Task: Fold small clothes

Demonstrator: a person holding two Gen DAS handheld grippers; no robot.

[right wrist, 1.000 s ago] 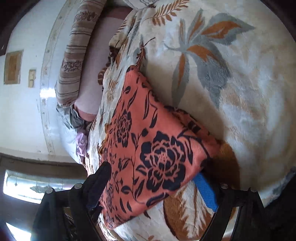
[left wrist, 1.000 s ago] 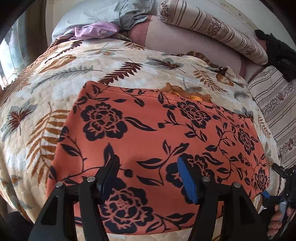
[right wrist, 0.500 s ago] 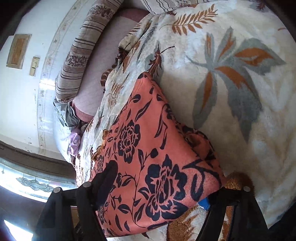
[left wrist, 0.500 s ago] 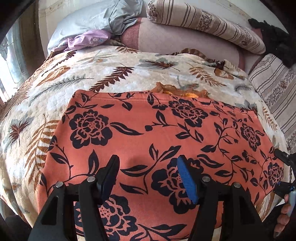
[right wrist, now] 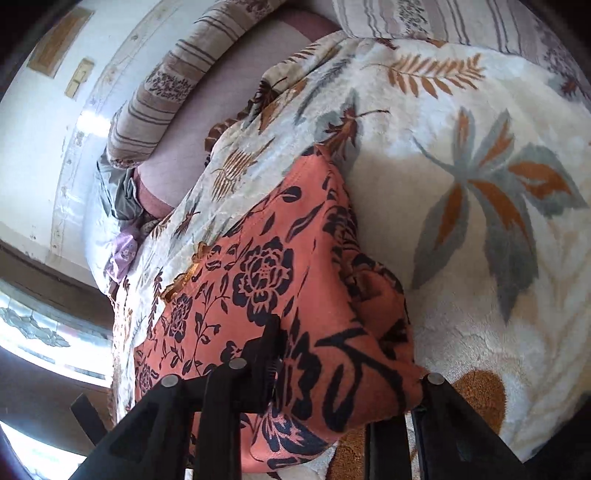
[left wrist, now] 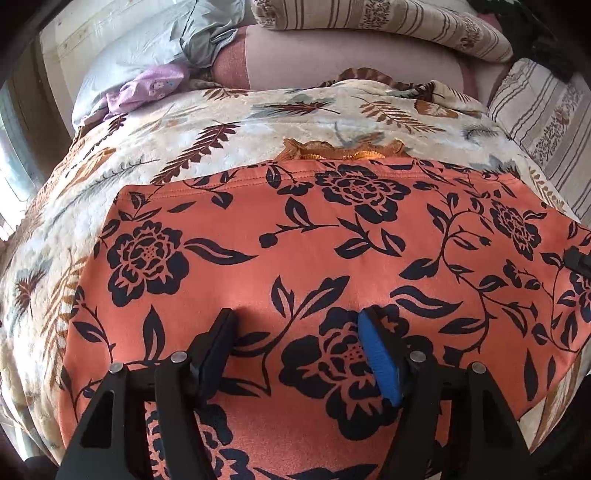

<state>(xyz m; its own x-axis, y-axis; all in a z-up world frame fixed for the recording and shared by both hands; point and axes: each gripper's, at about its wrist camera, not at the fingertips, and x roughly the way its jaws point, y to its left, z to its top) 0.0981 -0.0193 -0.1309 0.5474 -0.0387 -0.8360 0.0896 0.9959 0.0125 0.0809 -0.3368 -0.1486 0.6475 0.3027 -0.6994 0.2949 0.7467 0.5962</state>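
Note:
An orange garment with black flowers [left wrist: 314,236] lies spread on a leaf-patterned blanket [left wrist: 258,122]. My left gripper [left wrist: 299,332] hovers over its near middle. Its jaws are opening a little, with nothing pinched; the cloth lies flat beneath them. In the right wrist view the garment's right corner [right wrist: 354,332] is bunched up between the closing jaws of my right gripper [right wrist: 343,369]. The black finger [right wrist: 267,350] presses its left side, and the other finger is hidden behind the fabric. That corner is raised off the blanket [right wrist: 480,295]. The right gripper's tip [left wrist: 578,258] shows at the left wrist view's right edge.
Striped pillows [left wrist: 388,22] and a pink bolster [left wrist: 351,59] line the bed's far side. A grey cloth [left wrist: 155,40] and a purple garment [left wrist: 147,86] lie at the far left. An orange frilled edge [left wrist: 340,151] peeks out beyond the garment. A window [right wrist: 44,328] is on the left.
My right gripper has closed onto the garment's right corner, rolled, and lifted it into a bunch. My left gripper has sunk closer over the garment's middle.

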